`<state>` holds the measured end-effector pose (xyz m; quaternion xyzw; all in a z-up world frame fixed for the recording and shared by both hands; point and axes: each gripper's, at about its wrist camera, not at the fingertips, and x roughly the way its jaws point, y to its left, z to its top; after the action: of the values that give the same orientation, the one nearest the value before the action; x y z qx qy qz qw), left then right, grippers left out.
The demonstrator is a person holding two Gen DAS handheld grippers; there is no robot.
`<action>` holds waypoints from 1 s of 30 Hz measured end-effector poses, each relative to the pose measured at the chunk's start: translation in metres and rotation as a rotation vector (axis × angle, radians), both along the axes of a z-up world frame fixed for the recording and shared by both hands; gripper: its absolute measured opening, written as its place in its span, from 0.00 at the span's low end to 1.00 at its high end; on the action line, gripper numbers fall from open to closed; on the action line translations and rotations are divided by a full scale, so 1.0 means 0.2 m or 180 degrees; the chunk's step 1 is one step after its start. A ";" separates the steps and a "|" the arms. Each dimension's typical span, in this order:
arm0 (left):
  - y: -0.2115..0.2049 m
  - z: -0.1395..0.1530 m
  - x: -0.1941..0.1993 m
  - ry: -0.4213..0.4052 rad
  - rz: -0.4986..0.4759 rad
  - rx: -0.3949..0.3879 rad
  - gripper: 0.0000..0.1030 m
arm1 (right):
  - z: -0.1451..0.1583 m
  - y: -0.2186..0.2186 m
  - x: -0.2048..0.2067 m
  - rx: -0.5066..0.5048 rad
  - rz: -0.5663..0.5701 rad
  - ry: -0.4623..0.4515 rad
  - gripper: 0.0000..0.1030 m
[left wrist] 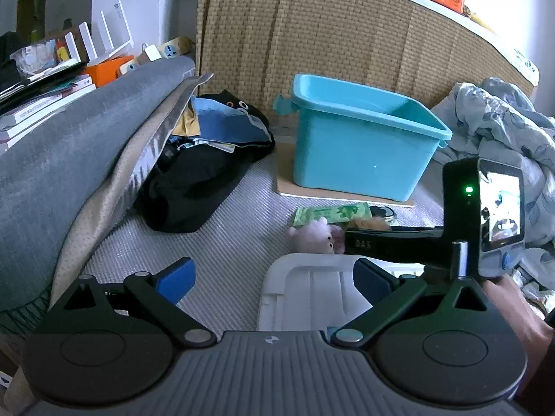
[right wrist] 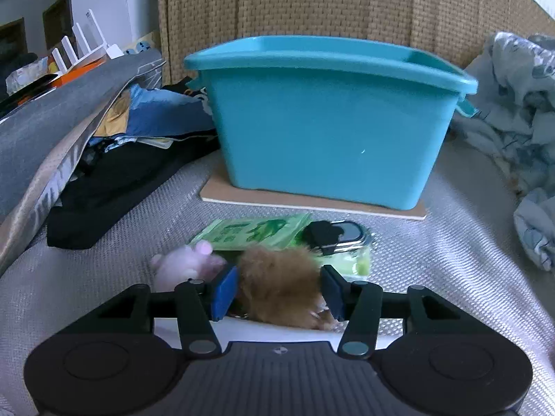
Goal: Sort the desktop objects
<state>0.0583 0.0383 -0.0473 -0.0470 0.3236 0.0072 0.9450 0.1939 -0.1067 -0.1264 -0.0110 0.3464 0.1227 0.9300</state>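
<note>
The right gripper (right wrist: 279, 294) had its pads closed against a brown furry toy (right wrist: 281, 291), near of the teal bin (right wrist: 329, 121). The left gripper (left wrist: 274, 277) stood wide and empty, farther left.

Bin (right wrist: 326, 131) teal; plush (right wrist: 281, 294) brown, other toy (right wrist: 184, 265) pink; packet (right wrist: 253, 234) green, printed; headboard (right wrist: 312, 3) tan, woven.
</note>
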 end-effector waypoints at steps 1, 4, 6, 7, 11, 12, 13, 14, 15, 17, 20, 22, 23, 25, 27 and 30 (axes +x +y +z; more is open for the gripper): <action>0.00 0.00 0.00 -0.0001 -0.0008 0.0003 0.97 | 0.00 0.00 0.00 -0.0001 0.0002 0.0010 0.55; -0.01 0.00 0.00 0.0004 -0.0013 0.0007 0.97 | -0.01 0.01 0.01 -0.0006 -0.0014 0.0000 0.54; 0.00 0.00 0.00 0.0013 -0.0021 -0.0017 0.97 | -0.02 0.00 0.02 0.0027 -0.0034 0.0024 0.52; 0.00 0.00 0.00 0.0017 -0.0023 -0.0034 0.97 | -0.02 0.00 0.02 0.0046 -0.0041 0.0029 0.52; 0.00 0.00 -0.01 0.0013 -0.0028 -0.0058 0.97 | -0.03 -0.01 0.03 0.0067 -0.0053 0.0033 0.51; 0.00 0.00 -0.01 0.0011 -0.0031 -0.0052 0.97 | -0.04 -0.01 0.04 0.0060 -0.0058 0.0045 0.49; 0.00 0.00 -0.01 0.0011 -0.0034 -0.0050 0.97 | -0.04 -0.01 0.04 0.0079 -0.0046 0.0065 0.46; 0.00 0.00 -0.01 0.0012 -0.0035 -0.0051 0.97 | -0.05 -0.01 0.04 0.0101 -0.0036 0.0083 0.44; 0.00 0.00 -0.01 0.0016 -0.0032 -0.0053 0.97 | -0.05 -0.02 0.04 0.0146 -0.0032 0.0096 0.43; 0.00 0.00 -0.01 0.0022 -0.0029 -0.0061 0.97 | -0.06 -0.02 0.04 0.0163 -0.0039 0.0102 0.40; -0.01 0.00 -0.01 0.0026 -0.0037 -0.0063 0.97 | -0.05 -0.03 0.03 0.0144 -0.0013 0.0089 0.37; -0.01 0.01 -0.02 0.0019 -0.0048 -0.0062 0.97 | -0.02 -0.03 0.03 0.0178 -0.0022 0.0074 0.32; -0.01 0.01 -0.02 0.0014 -0.0052 -0.0059 0.97 | -0.01 -0.03 0.03 0.0194 -0.0026 0.0064 0.31; -0.02 0.01 -0.02 0.0005 -0.0057 -0.0055 0.97 | 0.02 -0.04 0.02 0.0216 -0.0023 -0.0004 0.30; -0.02 0.02 -0.02 0.0002 -0.0063 -0.0052 0.97 | 0.04 -0.04 0.01 0.0223 -0.0023 -0.0058 0.30; -0.03 0.02 -0.03 -0.0004 -0.0070 -0.0058 0.97 | 0.04 -0.03 0.01 0.0213 -0.0006 -0.0048 0.30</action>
<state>0.0524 0.0332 -0.0425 -0.0520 0.3235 -0.0061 0.9448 0.1953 -0.1129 -0.1191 0.0196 0.3350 0.1332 0.9326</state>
